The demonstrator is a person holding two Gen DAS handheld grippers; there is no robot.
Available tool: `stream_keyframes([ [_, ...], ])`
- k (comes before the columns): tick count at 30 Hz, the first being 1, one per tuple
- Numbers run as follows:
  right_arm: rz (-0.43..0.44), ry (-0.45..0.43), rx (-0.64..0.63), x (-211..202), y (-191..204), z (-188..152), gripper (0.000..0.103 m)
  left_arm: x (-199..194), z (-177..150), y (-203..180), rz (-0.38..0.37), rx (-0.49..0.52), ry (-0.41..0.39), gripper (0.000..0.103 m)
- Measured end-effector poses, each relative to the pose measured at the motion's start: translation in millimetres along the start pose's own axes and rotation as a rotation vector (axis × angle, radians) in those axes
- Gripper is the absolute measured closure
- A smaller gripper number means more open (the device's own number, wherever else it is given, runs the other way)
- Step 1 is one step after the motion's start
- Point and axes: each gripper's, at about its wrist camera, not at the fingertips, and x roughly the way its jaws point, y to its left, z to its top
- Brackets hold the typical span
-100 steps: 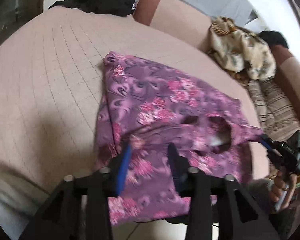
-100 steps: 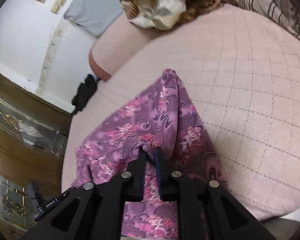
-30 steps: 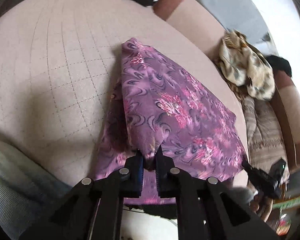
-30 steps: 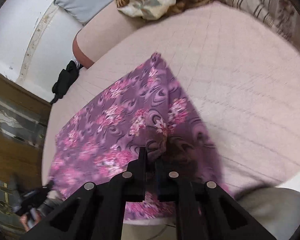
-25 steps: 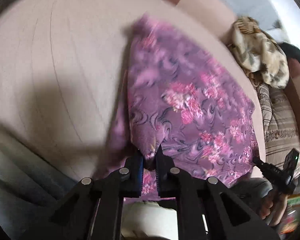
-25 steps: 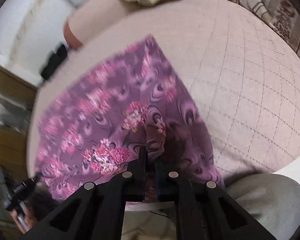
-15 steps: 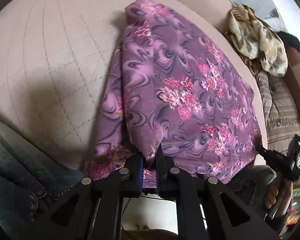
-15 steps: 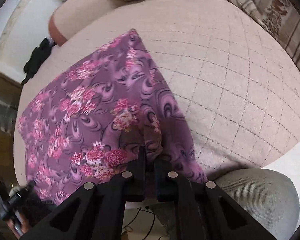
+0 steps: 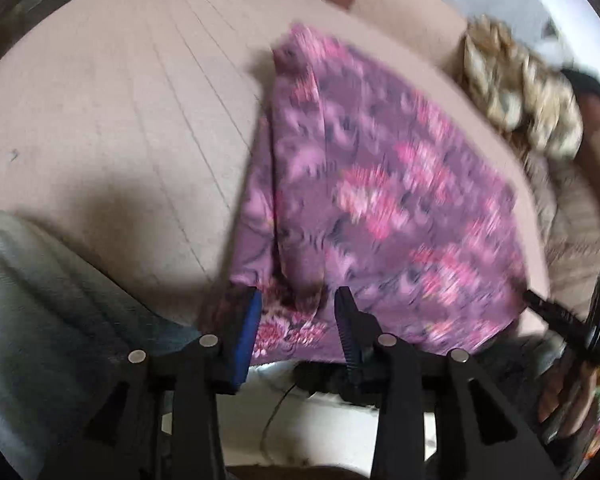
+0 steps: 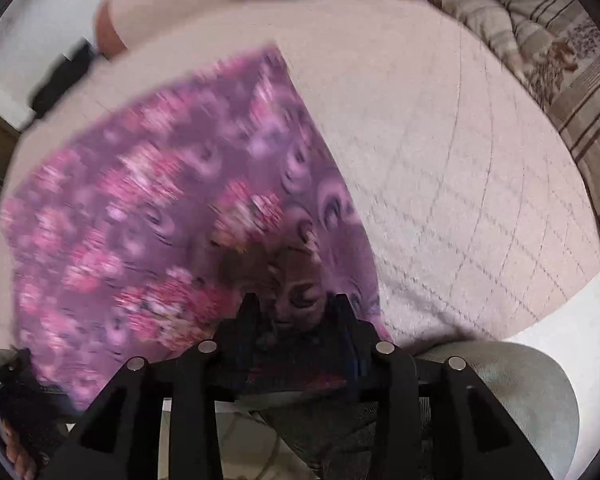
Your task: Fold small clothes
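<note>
A purple garment with pink flowers point(image 9: 380, 200) lies folded over on the beige quilted bed point(image 9: 120, 120); it also shows in the right wrist view point(image 10: 160, 208). My left gripper point(image 9: 298, 304) is open, its jaws apart over the garment's near left corner, holding nothing. My right gripper point(image 10: 294, 304) is open over the near right corner, its jaws apart with cloth lying between them. The right gripper also appears at the far right of the left wrist view point(image 9: 560, 316). Both views are motion blurred.
A crumpled beige patterned cloth point(image 9: 524, 108) lies at the back right by a striped blanket point(image 10: 560, 52). A dark garment point(image 10: 60, 76) lies at the bed's far corner. The person's grey-trousered knees point(image 9: 40, 300) press against the near edge.
Both grippers were shut on the garment's near corners half a second ago. Both have opened and let the cloth drop onto the bed.
</note>
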Motion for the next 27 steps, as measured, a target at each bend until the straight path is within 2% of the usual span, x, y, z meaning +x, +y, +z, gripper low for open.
stream_keyframes([
  [2,0.08,-0.152,-0.026,-34,5,-4,0.052,-8,7,3,0.009,-0.022,-0.036,0.046],
  [3,0.105,-0.194,-0.037,-45,9,-4,0.04,-9,9,4,0.027,-0.023,-0.046,0.043],
  [4,0.141,-0.237,-0.049,-58,17,-4,0.033,-6,13,-2,0.059,-0.012,-0.056,0.039],
  [5,0.189,-0.261,-0.059,-68,27,-3,0.032,-1,18,-8,0.108,0.013,-0.058,0.034],
  [6,0.251,-0.269,-0.068,-75,39,0,0.028,7,22,-13,0.162,0.036,-0.052,0.032],
  [7,0.304,-0.265,-0.079,-83,48,0,0.021,15,25,-14,0.184,0.046,-0.049,0.031],
  [10,0.449,-0.216,-0.139,-86,90,8,0.019,36,23,-4,0.193,0.041,0.007,0.031],
  [12,0.525,-0.149,-0.195,-77,124,19,0.019,36,19,3,0.147,0.044,0.031,0.031],
  [14,0.579,-0.088,-0.241,-70,152,19,0.019,41,16,6,0.108,0.036,0.058,0.044],
  [16,0.63,-0.015,-0.284,-58,183,27,0.019,44,15,9,0.112,0.032,0.057,0.05],
  [18,0.672,0.08,-0.299,-42,216,40,0.019,38,15,16,0.072,0.005,0.043,0.071],
  [19,0.673,0.109,-0.31,-35,228,43,0.019,38,16,22,-0.01,-0.033,0.053,0.09],
  [20,0.664,0.144,-0.334,-27,245,48,0.019,35,15,29,-0.049,-0.068,0.059,0.09],
  [24,0.619,0.301,-0.422,10,311,53,0.02,28,13,39,-0.092,-0.104,0.042,0.091],
  [27,0.522,0.408,-0.478,46,351,46,0.022,18,9,43,-0.133,-0.125,0.022,0.091],
])
